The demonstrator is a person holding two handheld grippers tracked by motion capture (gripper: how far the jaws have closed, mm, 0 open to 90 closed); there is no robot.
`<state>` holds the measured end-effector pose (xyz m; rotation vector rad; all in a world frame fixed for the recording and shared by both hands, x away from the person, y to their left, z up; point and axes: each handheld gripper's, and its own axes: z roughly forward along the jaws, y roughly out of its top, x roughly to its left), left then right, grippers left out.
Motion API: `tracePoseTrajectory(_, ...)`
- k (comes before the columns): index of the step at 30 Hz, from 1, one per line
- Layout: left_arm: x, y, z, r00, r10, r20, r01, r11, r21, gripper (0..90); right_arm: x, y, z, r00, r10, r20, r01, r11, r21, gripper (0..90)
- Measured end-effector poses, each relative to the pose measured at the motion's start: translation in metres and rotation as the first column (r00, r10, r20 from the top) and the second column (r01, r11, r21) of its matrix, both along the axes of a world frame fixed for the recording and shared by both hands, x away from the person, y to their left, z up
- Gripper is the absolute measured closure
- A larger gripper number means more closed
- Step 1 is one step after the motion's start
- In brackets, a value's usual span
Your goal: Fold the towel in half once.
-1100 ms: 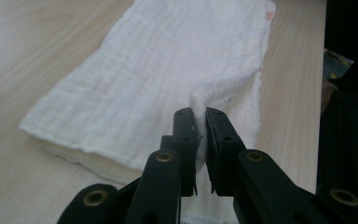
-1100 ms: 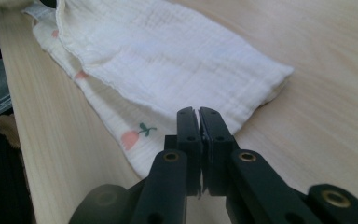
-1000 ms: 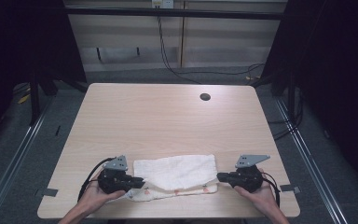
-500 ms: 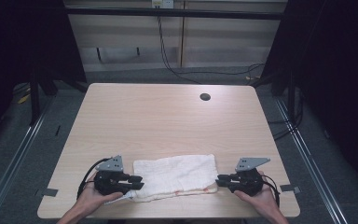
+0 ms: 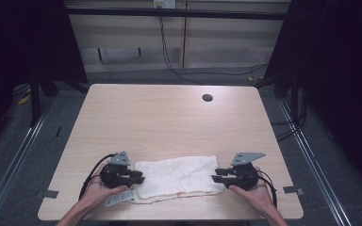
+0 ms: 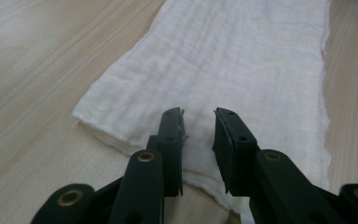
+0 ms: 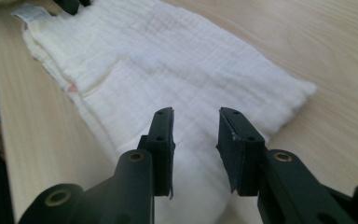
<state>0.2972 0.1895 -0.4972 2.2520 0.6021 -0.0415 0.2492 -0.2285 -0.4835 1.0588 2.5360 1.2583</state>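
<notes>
At the table's (image 5: 169, 117) near edge, your left gripper (image 5: 139, 177) and right gripper (image 5: 215, 178), jaws just parted and holding nothing, could snag the folded cloth (image 5: 179, 176) and undo it.

A: My left gripper (image 5: 138, 177): black body, grey three-cornered plate on top, black cable looping off the back. Right gripper (image 5: 215, 178) same build.

B: Jaws?

A: Two black jaws each, flat rectangular pads, small screw holes in the pad blocks. Brass-coloured rivets at the link pivots, ring-shaped ones lower down. Pad edges look a bit frayed.

B: Sleeves?

A: None on my forearms or hands (image 5: 96, 194). No markings I can read on either gripper.
</notes>
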Motion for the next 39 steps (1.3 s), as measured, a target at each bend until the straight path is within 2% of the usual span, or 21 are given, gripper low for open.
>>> tracePoseTrajectory(3, 0.001, -0.002, -0.001, 1.0000, 0.003, 0.002, -0.003, 1.0000, 0.000, 74.1, 0.007, 0.008, -0.004, 1.0000, 0.003, -0.002, -0.003, 0.9998, -0.019, 62.6)
tracePoseTrajectory(4, 0.001, -0.005, -0.001, 0.9998, -0.012, 0.015, 0.012, 0.9999, 0.003, 74.3, 0.015, 0.015, -0.009, 0.9996, 0.018, -0.023, -0.019, 0.9994, -0.030, 60.3)
tracePoseTrajectory(5, 0.001, -0.007, -0.001, 0.9997, -0.009, 0.023, 0.009, 0.9999, 0.012, 74.3, 0.017, 0.019, -0.011, 0.9994, 0.023, -0.026, -0.024, 0.9987, -0.044, 59.3)
tracePoseTrajectory(8, 0.001, -0.011, 0.000, 0.9997, -0.005, 0.023, 0.005, 0.9999, 0.012, 73.7, 0.021, 0.024, -0.013, 0.9994, 0.022, -0.026, -0.024, 0.9975, -0.067, 58.8)
tracePoseTrajectory(10, 0.002, -0.012, 0.000, 0.9996, -0.015, 0.025, 0.015, 0.9998, 0.017, 72.8, 0.018, 0.025, -0.015, 0.9995, 0.029, -0.007, -0.030, 0.9950, -0.095, 61.2)
tracePoseTrajectory(12, 0.003, -0.014, -0.001, 0.9997, -0.016, 0.021, 0.016, 0.9998, 0.012, 72.4, 0.016, 0.025, -0.015, 0.9995, 0.026, 0.016, -0.023, 0.9930, -0.116, 74.4)
tracePoseTrajectory(13, 0.003, -0.014, -0.001, 0.9997, -0.016, 0.021, 0.016, 0.9998, 0.012, 72.5, 0.016, 0.025, -0.015, 0.9995, 0.026, 0.016, -0.023, 0.9930, -0.116, 74.4)
tracePoseTrajectory(14, 0.004, -0.016, 0.000, 0.9995, -0.023, 0.021, 0.023, 0.9996, 0.019, 72.4, 0.015, 0.022, -0.014, 0.9997, 0.020, 0.010, -0.019, 0.9920, -0.125, 82.0)
tracePoseTrajectory(16, 0.005, -0.018, -0.001, 0.9995, -0.025, 0.017, 0.025, 0.9997, 0.008, 72.5, 0.015, 0.017, -0.014, 1.0000, 0.009, 0.002, -0.008, 0.9929, -0.119, 84.7)
tracePoseTrajectory(17, 0.006, -0.021, -0.002, 0.9998, -0.016, 0.009, 0.017, 0.9998, -0.006, 72.5, 0.016, 0.015, -0.015, 1.0000, 0.008, 0.000, -0.008, 0.9938, -0.111, 85.3)
tracePoseTrajectory(19, 0.008, -0.025, -0.002, 0.9997, -0.022, 0.006, 0.022, 0.9997, -0.006, 71.7, 0.016, 0.009, -0.015, 1.0000, -0.001, -0.010, 0.000, 0.9942, -0.108, 85.9)
tracePoseTrajectory(21, 0.011, -0.031, -0.001, 1.0000, -0.007, 0.002, 0.007, 1.0000, 0.004, 70.8, 0.017, 0.004, -0.015, 0.9998, -0.011, -0.014, 0.009, 0.9952, -0.098, 86.0)
tracePoseTrajectory(26, 0.019, -0.047, -0.002, 0.9999, -0.012, -0.007, 0.012, 0.9999, -0.010, 68.0, 0.022, -0.009, -0.015, 0.9988, -0.045, -0.018, 0.043, 0.9930, -0.110, 86.0)
tracePoseTrajectory(27, 0.019, -0.048, -0.002, 0.9997, -0.013, -0.019, 0.012, 0.9998, -0.018, 67.2, 0.023, -0.012, -0.015, 0.9986, -0.050, -0.018, 0.048, 0.9928, -0.109, 85.9)
tracePoseTrajectory(30, 0.017, -0.048, -0.001, 0.9992, -0.023, -0.032, 0.022, 0.9995, -0.023, 59.1, 0.023, -0.018, -0.014, 0.9974, -0.070, -0.018, 0.068, 0.9914, -0.112, 85.3)
tracePoseTrajectory(33, 0.017, -0.047, 0.001, 0.9994, -0.018, -0.031, 0.017, 0.9995, -0.026, 56.2, 0.021, -0.019, -0.013, 0.9968, -0.077, -0.019, 0.075, 0.9901, -0.119, 83.8)
tracePoseTrajectory(35, 0.015, -0.045, 0.007, 1.0000, 0.010, 0.001, -0.010, 0.9992, -0.038, 54.6, 0.015, -0.017, -0.011, 0.9969, -0.079, -0.005, 0.078, 0.9900, -0.118, 76.0)
tracePoseTrajectory(37, 0.016, -0.042, 0.011, 0.9999, 0.010, 0.002, -0.010, 0.9986, -0.052, 53.3, 0.012, -0.015, -0.007, 0.9973, -0.073, 0.007, 0.073, 0.9937, -0.085, 71.6)
tracePoseTrajectory(39, 0.018, -0.041, 0.012, 0.9995, 0.031, 0.010, -0.031, 0.9978, -0.059, 50.7, 0.011, -0.011, -0.003, 0.9969, -0.077, 0.014, 0.078, 0.9933, -0.086, 63.2)
